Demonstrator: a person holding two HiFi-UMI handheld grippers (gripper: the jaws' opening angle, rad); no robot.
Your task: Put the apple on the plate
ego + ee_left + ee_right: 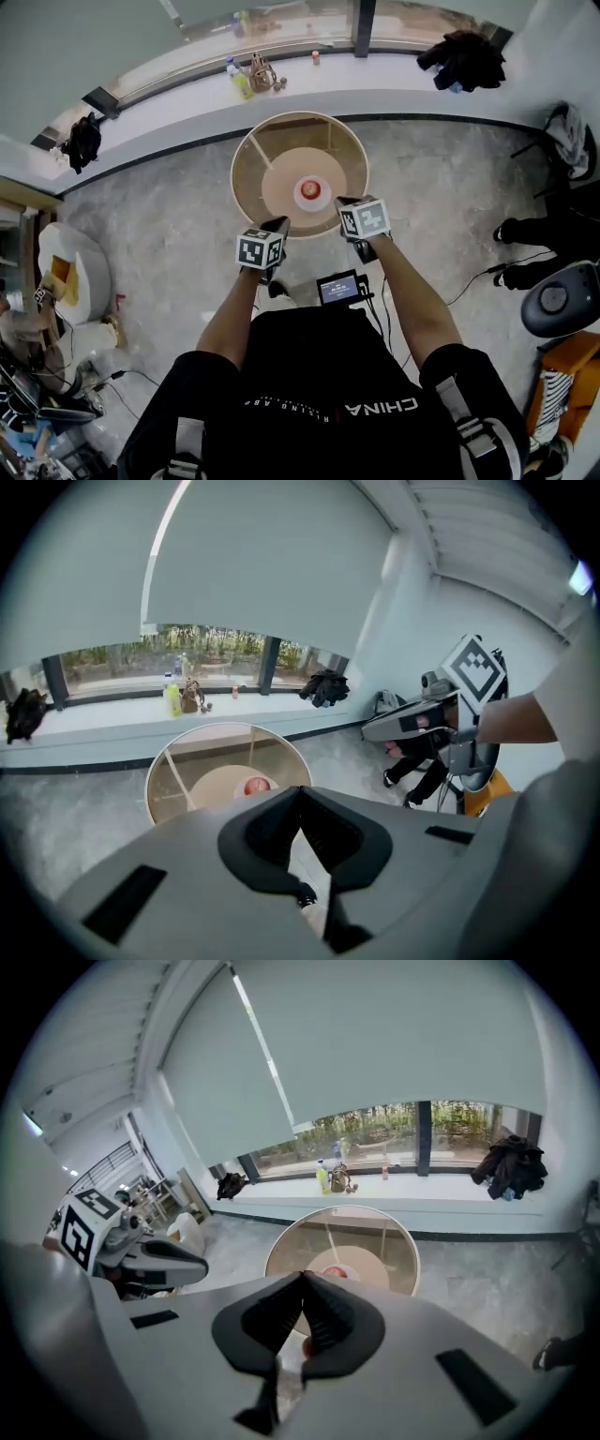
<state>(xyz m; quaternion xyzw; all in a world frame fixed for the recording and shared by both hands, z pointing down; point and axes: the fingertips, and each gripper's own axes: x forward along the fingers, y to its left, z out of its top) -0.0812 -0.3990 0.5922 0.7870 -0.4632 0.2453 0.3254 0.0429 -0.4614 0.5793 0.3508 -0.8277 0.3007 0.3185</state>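
Note:
A red apple (pixel 312 190) lies on a small white plate (pixel 301 196) in the middle of a round glass table (pixel 246 150). My left gripper (pixel 280 223) hangs over the table's near rim, left of the plate, its jaws shut with nothing in them. To the right, my right gripper (pixel 341 201) is also shut and holds nothing, close beside the plate. In the left gripper view the apple (pixel 257 786) shows just beyond my shut left gripper (pixel 298 790). In the right gripper view the apple (pixel 339 1273) sits just past my shut right gripper (pixel 303 1276).
A long white window sill (pixel 169 89) behind the table carries bottles (pixel 240 81), a small bag and dark clothing (pixel 466 58). A white round seat (pixel 77 267) stands at the left. Someone's legs and shoes (pixel 525 246) are at the right, near cables on the floor.

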